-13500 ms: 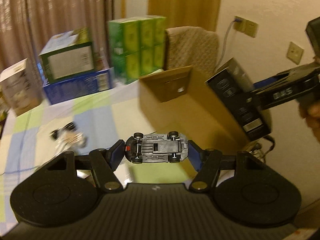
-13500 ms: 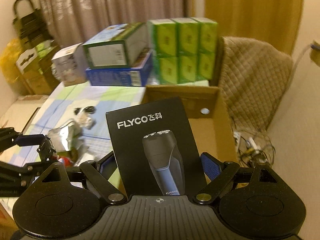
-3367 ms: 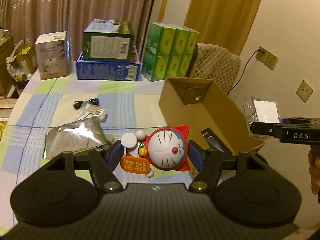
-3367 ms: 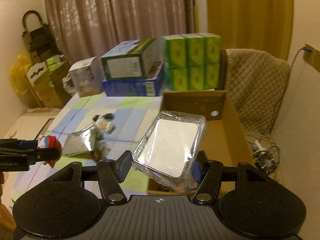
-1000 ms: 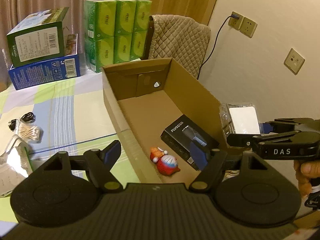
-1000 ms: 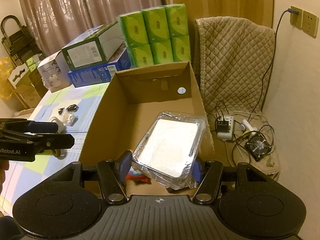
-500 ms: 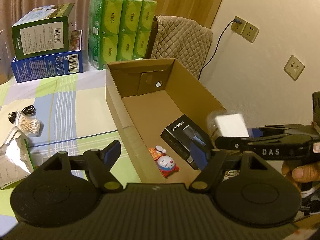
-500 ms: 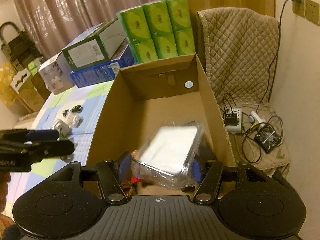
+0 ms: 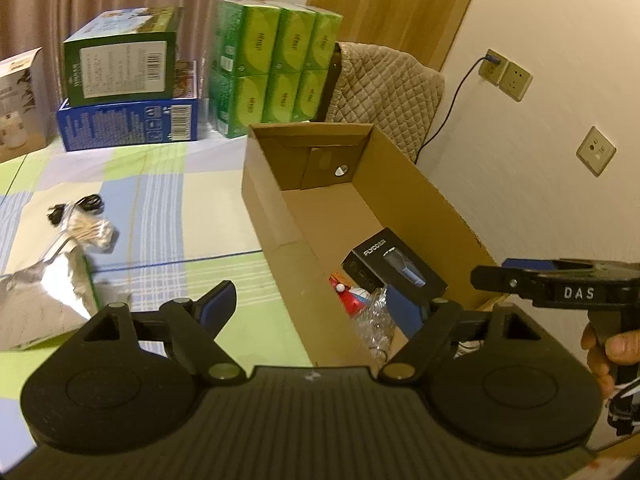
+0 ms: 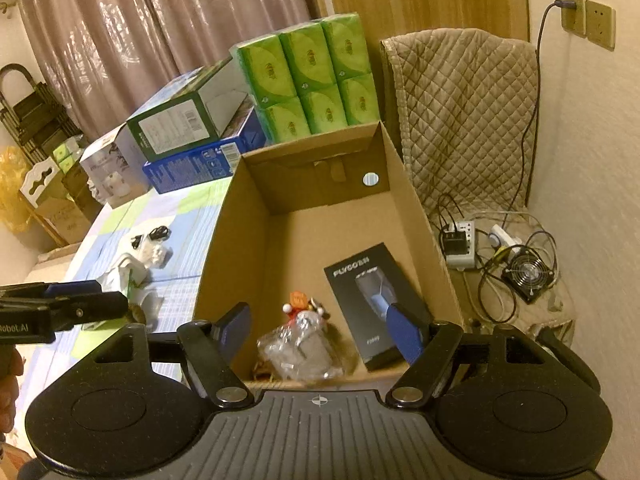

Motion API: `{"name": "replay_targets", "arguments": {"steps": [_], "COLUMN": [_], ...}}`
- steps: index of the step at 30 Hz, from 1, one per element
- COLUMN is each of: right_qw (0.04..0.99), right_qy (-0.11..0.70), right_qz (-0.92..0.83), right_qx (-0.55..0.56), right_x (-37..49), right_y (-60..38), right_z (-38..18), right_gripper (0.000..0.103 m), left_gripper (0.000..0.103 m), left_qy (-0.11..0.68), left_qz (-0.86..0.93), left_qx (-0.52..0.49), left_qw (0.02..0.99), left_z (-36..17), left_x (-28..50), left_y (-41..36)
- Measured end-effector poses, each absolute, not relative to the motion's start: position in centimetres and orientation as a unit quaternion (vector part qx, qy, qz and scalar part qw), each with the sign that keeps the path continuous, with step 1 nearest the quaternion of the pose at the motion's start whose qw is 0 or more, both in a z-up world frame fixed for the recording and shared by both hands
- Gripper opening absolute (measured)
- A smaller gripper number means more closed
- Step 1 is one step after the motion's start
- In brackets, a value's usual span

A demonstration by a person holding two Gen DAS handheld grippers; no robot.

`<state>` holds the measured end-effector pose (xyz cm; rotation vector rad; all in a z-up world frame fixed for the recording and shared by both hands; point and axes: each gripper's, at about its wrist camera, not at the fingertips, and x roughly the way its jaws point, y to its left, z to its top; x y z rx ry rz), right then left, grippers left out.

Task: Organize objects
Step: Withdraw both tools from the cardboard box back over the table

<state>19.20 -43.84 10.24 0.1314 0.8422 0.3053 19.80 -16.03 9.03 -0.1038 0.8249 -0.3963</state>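
Inside the cardboard box (image 10: 404, 200), the clear plastic pack (image 10: 298, 350) now rests beside the shaver box (image 10: 370, 304), just dropped; the right gripper (image 10: 320, 330) and left gripper (image 9: 320, 306) gape empty, leaving the foil pouch (image 9: 44, 304) next.

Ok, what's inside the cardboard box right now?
Inside the cardboard box: black shaver box, clear plastic pack and a red toy figure partly under it. Anything beneath the pack is hidden.

A: Left claw (image 9: 316, 306)?
B: Its two blue-padded fingers stand wide apart, with nothing between them.
A: And the right claw (image 10: 320, 326)?
B: Spread just as wide, and bare too. In the left view it juts in level from the right, a hand (image 9: 602, 350) on its grip.
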Motion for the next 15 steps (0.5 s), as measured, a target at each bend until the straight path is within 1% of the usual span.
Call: {"name": "replay_targets", "arguments": {"steps": [6, 15], "right_qw": [0.899, 0.902], "right_qy": [0.41, 0.407], "right_qz": [0.143, 0.139], "right_qx": [0.06, 0.046], "right_x": [17.2, 14.6], "right_y": [-42.4, -39.8], "right_z": [10.7, 11.5], "right_gripper": [0.072, 0.073], "left_gripper": [0.081, 0.087], "left_qy": [0.391, 0.37], "left_qz": [-0.179, -0.165], "left_qx": [-0.06, -0.065], "left_qw": [0.901, 0.912], "left_z": [9.8, 11.7], "left_x": [17.9, 15.2], "left_y": [-14.5, -12.1]}}
